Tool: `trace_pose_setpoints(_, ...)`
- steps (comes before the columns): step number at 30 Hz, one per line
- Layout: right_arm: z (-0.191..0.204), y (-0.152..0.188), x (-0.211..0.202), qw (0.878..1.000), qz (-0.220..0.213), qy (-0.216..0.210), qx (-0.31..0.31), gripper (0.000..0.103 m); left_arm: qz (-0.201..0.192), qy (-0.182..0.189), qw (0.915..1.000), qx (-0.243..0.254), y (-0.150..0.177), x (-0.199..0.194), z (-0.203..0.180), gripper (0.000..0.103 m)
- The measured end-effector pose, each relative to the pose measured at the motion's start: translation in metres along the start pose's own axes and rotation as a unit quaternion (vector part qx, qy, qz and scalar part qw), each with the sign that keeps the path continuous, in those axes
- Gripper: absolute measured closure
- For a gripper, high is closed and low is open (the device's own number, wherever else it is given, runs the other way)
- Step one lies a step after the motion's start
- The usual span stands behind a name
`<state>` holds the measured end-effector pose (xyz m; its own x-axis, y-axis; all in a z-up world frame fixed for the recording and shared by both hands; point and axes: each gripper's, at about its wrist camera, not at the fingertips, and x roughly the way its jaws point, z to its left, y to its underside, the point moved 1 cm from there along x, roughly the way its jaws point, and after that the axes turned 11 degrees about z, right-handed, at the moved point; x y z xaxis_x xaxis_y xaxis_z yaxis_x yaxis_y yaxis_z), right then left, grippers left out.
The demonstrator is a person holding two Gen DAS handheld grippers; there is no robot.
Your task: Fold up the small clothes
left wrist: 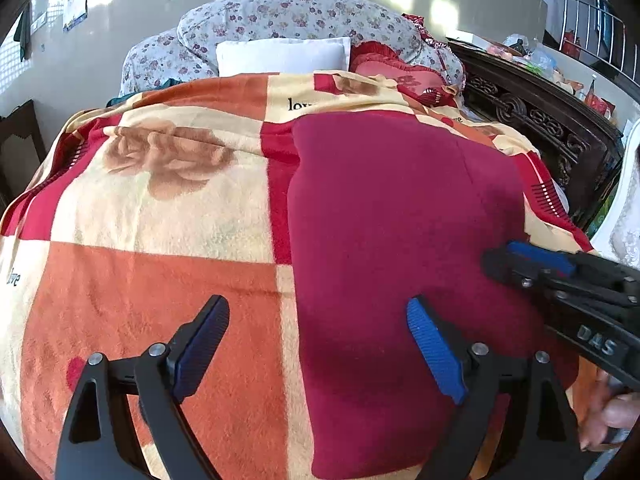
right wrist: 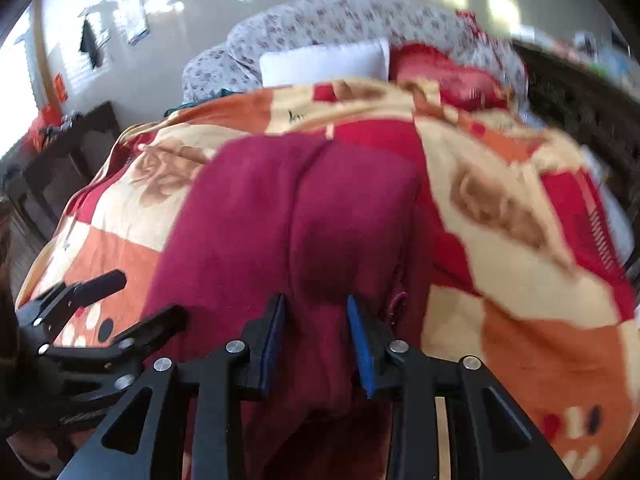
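A maroon fleece garment (left wrist: 400,220) lies flat on a checked orange, cream and red blanket (left wrist: 140,240) spread over a bed. My left gripper (left wrist: 317,301) hovers over the garment's near left edge, jaws wide open with nothing held. It shows at the left of the right wrist view as the left gripper (right wrist: 150,294). My right gripper (right wrist: 316,299) has the maroon garment (right wrist: 300,200) bunched between its pads and is shut on it. In the left wrist view the right gripper (left wrist: 500,254) sits at the garment's right edge, with a hand (left wrist: 612,416) behind it.
At the head of the bed lie a white pillow (left wrist: 280,56), a floral quilt (left wrist: 300,16) and a red cushion (left wrist: 384,68). A dark carved wooden frame (left wrist: 540,120) runs along the right side. A dark wooden chair (right wrist: 68,160) stands off the left side.
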<state>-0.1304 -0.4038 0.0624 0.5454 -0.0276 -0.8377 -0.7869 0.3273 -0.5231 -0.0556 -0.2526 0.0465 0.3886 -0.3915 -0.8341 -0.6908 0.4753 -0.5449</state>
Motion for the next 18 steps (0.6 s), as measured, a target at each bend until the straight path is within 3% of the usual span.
trace_pose_setpoints(6,-0.002,0.006,-0.013,1.0,-0.005,-0.013,0.002,0.067,0.005,0.008,0.9999,-0.01,0.001,-0.001,0.002,0.012)
trace_pose_setpoints(7,-0.006,0.01,-0.019,0.999,-0.008,-0.026,0.018,0.062,0.005,0.01,0.9999,-0.011,0.001,-0.002,0.002,0.012)
trace_pose_setpoints(8,-0.009,0.012,-0.025,0.999,-0.014,-0.038,0.032,0.056,0.006,0.014,0.9998,-0.012,0.002,-0.003,0.003,0.012)
trace_pose_setpoints(10,-0.018,0.02,-0.037,0.996,-0.028,-0.053,0.059,0.018,0.009,0.022,0.9996,-0.013,0.004,-0.005,0.007,0.012)
trace_pose_setpoints(11,-0.024,0.026,-0.043,0.996,-0.038,-0.05,0.07,0.015,0.011,0.03,0.9994,-0.014,0.006,-0.006,0.01,0.012)
trace_pose_setpoints(15,-0.044,0.037,-0.044,0.994,-0.045,-0.055,0.084,0.013,0.012,0.06,0.9975,-0.035,0.008,-0.006,0.026,0.011)
trace_pose_setpoints(18,-0.057,0.034,-0.032,0.989,-0.041,-0.099,0.106,0.011,0.019,0.103,0.9916,-0.076,0.006,0.003,0.041,0.011)
